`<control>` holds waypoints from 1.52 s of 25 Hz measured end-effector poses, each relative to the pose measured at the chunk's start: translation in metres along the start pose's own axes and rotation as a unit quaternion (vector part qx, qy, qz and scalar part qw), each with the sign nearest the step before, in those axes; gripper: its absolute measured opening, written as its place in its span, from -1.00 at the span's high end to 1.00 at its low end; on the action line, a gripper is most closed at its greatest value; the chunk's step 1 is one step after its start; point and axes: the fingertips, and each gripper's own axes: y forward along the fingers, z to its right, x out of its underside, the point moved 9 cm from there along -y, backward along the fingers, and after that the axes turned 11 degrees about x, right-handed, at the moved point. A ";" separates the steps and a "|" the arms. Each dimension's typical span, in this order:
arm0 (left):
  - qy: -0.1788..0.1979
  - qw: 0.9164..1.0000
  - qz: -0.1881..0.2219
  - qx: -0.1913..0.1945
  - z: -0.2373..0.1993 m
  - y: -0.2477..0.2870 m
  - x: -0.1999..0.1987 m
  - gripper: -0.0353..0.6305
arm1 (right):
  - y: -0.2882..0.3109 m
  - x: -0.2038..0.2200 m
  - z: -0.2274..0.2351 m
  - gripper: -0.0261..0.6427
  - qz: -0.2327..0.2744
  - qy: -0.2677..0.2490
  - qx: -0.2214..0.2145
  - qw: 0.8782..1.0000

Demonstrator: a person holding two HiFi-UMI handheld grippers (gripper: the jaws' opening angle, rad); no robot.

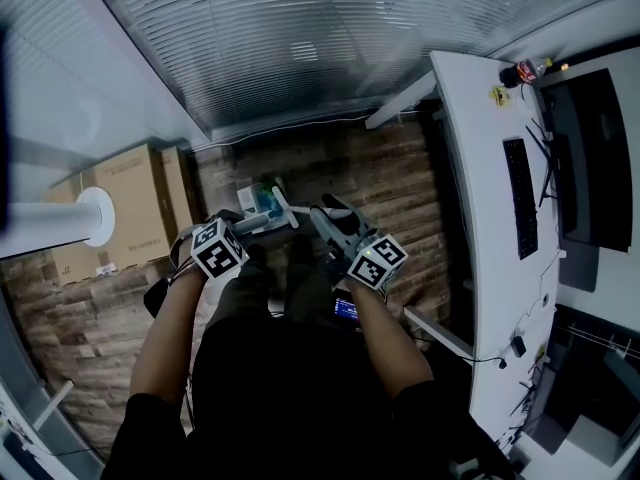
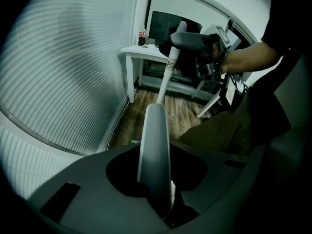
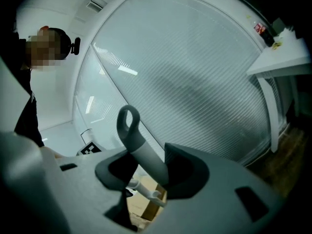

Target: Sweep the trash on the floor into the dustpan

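Your left gripper (image 2: 157, 189) has its jaws closed to a narrow gap on a pale handle (image 2: 155, 140), and it points steeply down. Your right gripper (image 3: 146, 167) clamps a grey handle (image 3: 130, 130) with a loop at its end, and it is held almost level. Both tools are in hand, so I judge that the sweeping step is only about to begin. The tool heads (image 1: 262, 203), pale and teal, stand on the wooden floor (image 1: 390, 178) just ahead of your feet. I cannot make out the trash or which head is the dustpan. Next, you should probably set the dustpan flat beside the trash and draw the brush toward it.
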 end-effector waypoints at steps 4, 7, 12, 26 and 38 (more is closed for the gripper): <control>-0.003 1.000 -0.001 0.000 0.001 0.001 0.000 0.67 | 0.003 0.000 -0.003 0.44 -0.005 0.019 -0.029 0.999; -0.003 1.000 -0.003 0.000 0.001 0.001 0.000 0.67 | 0.001 0.001 -0.001 0.45 0.007 0.021 -0.001 1.000; -0.001 1.000 -0.011 -0.004 -0.001 -0.003 0.003 0.67 | -0.011 -0.010 0.007 0.50 0.040 -0.020 0.047 0.998; 0.042 0.998 -0.049 -0.007 0.002 -0.018 0.005 0.54 | -0.049 -0.067 -0.003 0.60 0.102 -0.131 0.100 0.981; 0.058 0.992 0.108 -0.035 0.001 -0.106 -0.029 0.49 | -0.077 -0.100 -0.017 0.61 0.108 -0.199 0.138 0.964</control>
